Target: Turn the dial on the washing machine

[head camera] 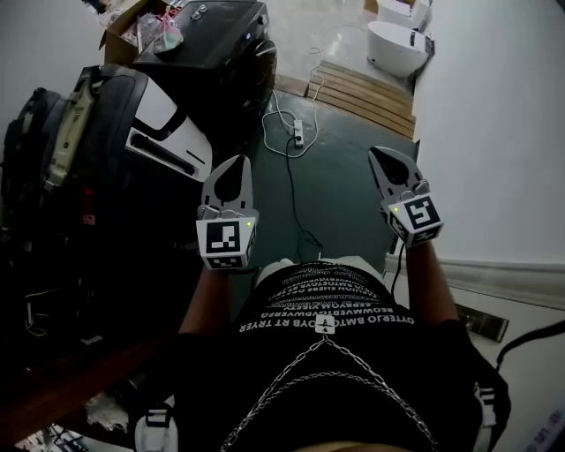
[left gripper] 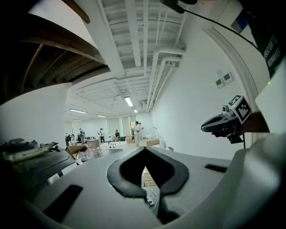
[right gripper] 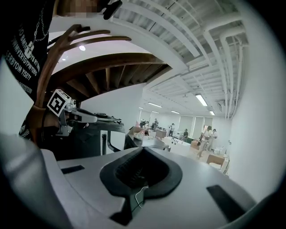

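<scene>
Left gripper, right gripper above floor

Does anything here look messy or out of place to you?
A white power strip and its loose cable sprawl across the dark green floor just ahead, where someone might trip. At the far right, what looks like a white toilet stands out on the open floor.

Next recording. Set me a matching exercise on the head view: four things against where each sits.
Things:
1 left tool
2 power strip
3 wooden slats
4 cardboard box

Places:
A top left corner
B lying on the green floor, above mid-frame
C left of centre, jaws together, nothing held
D upper right of centre

Pairs: 1-C, 2-B, 3-D, 4-A
</scene>
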Demonstrator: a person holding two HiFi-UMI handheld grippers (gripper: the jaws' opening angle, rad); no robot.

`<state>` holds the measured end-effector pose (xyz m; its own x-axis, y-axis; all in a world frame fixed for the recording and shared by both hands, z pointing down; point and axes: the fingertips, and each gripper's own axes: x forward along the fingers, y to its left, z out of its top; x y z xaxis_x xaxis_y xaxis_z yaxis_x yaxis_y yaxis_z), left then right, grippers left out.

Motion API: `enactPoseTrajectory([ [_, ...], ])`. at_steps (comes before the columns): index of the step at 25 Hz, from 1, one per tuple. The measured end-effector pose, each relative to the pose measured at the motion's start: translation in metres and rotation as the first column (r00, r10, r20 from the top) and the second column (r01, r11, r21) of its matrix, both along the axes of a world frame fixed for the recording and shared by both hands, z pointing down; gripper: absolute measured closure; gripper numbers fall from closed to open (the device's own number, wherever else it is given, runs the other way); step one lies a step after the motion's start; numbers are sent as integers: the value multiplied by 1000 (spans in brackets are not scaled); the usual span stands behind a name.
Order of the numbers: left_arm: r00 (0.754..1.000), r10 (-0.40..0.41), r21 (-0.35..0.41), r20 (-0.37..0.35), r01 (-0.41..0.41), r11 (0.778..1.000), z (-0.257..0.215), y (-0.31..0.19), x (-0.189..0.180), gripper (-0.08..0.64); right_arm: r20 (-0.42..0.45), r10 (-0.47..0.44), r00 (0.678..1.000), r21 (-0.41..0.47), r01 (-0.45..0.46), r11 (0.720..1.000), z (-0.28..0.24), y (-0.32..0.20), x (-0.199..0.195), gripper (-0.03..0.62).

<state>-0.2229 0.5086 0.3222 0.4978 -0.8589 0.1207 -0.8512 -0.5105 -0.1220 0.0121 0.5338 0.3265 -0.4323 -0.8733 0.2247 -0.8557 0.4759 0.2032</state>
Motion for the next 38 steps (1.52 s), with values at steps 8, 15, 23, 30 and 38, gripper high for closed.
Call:
enactPoseTrajectory([
  [8, 1000, -11, -77, -15, 10, 997, 26, 11, -34, 555, -11, 40, 999, -29, -41, 999, 1, 12, -18, 485],
  [15, 1000, -13, -103, 2, 13, 995, 40, -7, -20, 555, -11, 78, 997, -54, -78, 995, 11, -14, 4, 406],
  [23, 999, -42, -136, 15, 43, 990, 50, -62, 20, 555, 42, 30, 999, -91, -27, 996, 42, -79, 40, 373],
  [30, 996, -81, -122, 40, 86, 989, 33, -127, 60, 555, 50, -57, 997, -53, 59, 997, 36, -156, 76, 368],
  [38, 998, -59, -86, 31, 61, 994, 5, -196, 151, 555, 67, -70, 995, -17, 72, 997, 17, -212, 154, 370],
])
